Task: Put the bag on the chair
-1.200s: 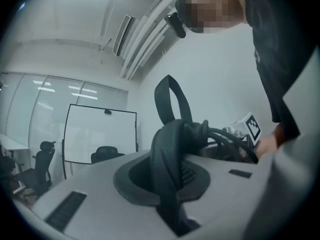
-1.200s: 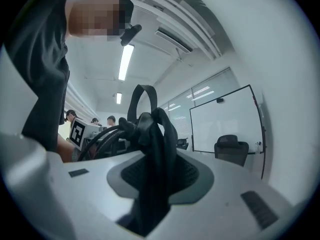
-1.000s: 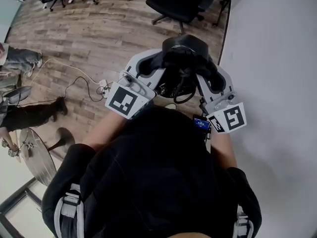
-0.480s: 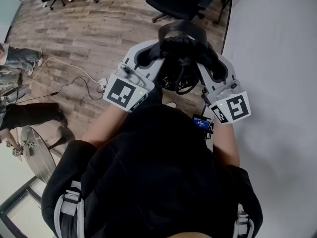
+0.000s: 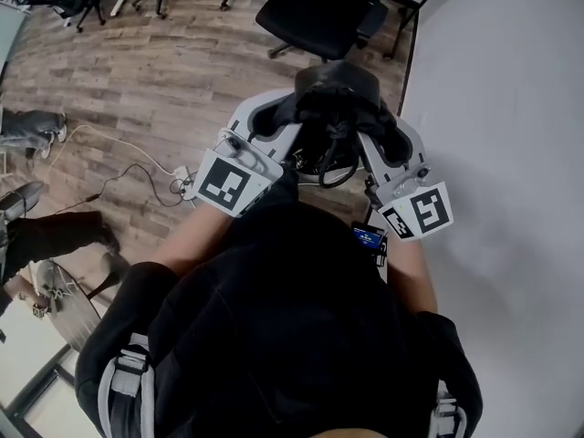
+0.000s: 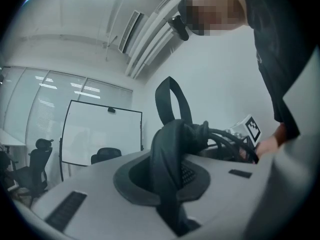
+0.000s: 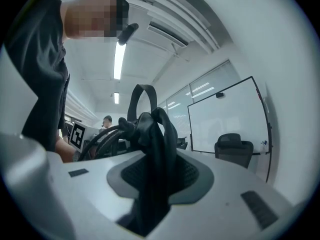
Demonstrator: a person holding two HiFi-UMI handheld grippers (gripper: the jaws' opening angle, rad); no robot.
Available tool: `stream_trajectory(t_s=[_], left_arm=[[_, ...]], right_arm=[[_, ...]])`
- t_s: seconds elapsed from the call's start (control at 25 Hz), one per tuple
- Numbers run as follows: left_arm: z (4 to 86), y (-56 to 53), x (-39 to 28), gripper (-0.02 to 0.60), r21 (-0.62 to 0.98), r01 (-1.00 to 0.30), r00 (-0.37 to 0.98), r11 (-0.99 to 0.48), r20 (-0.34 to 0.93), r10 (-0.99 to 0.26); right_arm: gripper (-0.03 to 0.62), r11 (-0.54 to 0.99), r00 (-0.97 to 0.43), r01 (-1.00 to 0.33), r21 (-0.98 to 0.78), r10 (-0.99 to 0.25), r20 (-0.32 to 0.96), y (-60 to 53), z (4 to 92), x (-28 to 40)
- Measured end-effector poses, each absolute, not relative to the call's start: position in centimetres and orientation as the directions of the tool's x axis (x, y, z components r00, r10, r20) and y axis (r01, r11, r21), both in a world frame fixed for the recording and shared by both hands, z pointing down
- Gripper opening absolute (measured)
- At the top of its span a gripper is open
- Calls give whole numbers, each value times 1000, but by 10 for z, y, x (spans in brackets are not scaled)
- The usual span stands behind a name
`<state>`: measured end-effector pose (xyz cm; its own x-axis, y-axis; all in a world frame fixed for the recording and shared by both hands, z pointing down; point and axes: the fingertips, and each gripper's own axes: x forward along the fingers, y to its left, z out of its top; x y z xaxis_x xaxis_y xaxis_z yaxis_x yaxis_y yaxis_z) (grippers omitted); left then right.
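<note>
Short of the black office chair [image 5: 315,12], on the person's side of it and up off the wood-plank floor [image 5: 155,71], the black fabric bag [image 5: 333,94] hangs in the air between the two tools. It touches neither the chair's seat nor the white surface [image 5: 502,108] that runs along the chair's right. From the head view the bag is seen almost end-on from above. Its top faces up toward the camera and its body drops away below, so its long axis looks roughly vertical, though how far it reaches cannot be told. Loops of dark strap [image 5: 333,162] dangle under it, on the side away from the chair.

The left tool [image 6: 167,184] is clenched on a bunched black strap [image 6: 167,149] of the bag. Its jaws are nearly together, with the fabric pinched between the pads and rising out of the slot. Above that grip a narrow handle loop [image 6: 172,101] stands upright.

The right tool [image 7: 150,194] is likewise clamped on a thick fold of the bag's strap. Its jaws stand a little apart around the wad, which fills the gap. The two tools face each other across the bag, each with its square-marker cube [image 5: 228,182] turned toward the person, farther from the chair than the jaws.
</note>
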<state>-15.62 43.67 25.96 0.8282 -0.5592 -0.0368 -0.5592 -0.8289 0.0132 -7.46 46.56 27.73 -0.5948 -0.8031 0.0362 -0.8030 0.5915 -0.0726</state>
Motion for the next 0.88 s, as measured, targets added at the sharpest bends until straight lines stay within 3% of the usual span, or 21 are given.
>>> stream_trajectory(t_s=[0.32, 0.64, 0.88], left_arm=[[264, 426, -159, 38, -2, -528, 849, -850, -50, -527], [264, 293, -167, 37, 20, -530, 847, -848, -40, -530], [264, 254, -179, 38, 21, -528, 848, -849, -39, -529]], right_arm=[[109, 561, -563, -826, -50, -825, 41, 457, 284, -78], [109, 569, -572, -820, -66, -818, 63, 324, 283, -87], [109, 573, -577, -817, -70, -814, 70, 286, 285, -99]])
